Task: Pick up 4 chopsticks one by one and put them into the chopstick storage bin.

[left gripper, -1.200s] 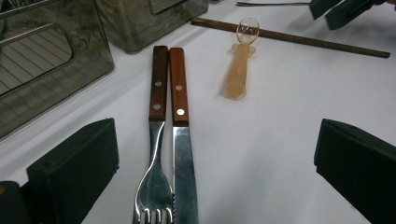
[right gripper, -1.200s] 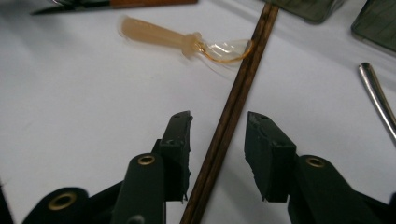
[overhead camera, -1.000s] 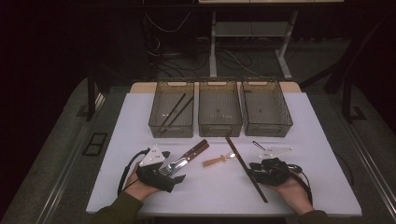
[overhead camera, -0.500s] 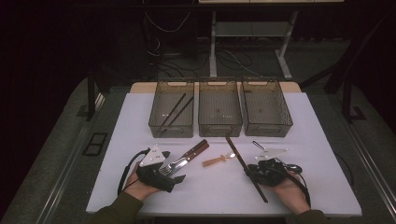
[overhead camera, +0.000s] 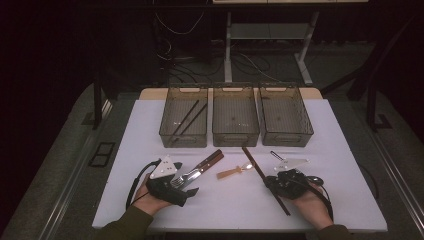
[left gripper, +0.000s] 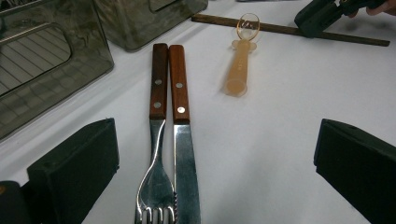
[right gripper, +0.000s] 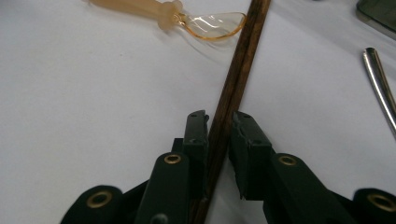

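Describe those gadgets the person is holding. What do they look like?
Each hand carries a black two-jaw gripper. The left gripper bears a pale grey three-cornered plate and trails a black cable. The right gripper has blocky black jaws with brass-coloured rivets. An olive sleeve covers the left forearm.

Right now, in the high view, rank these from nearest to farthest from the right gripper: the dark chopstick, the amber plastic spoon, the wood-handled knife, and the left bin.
1. Dark chopstick: between the jaws of the right gripper.
2. Amber plastic spoon: just to its left, mid-table.
3. Wood-handled knife: farther left, beside the fork.
4. Left bin: far left, back row.
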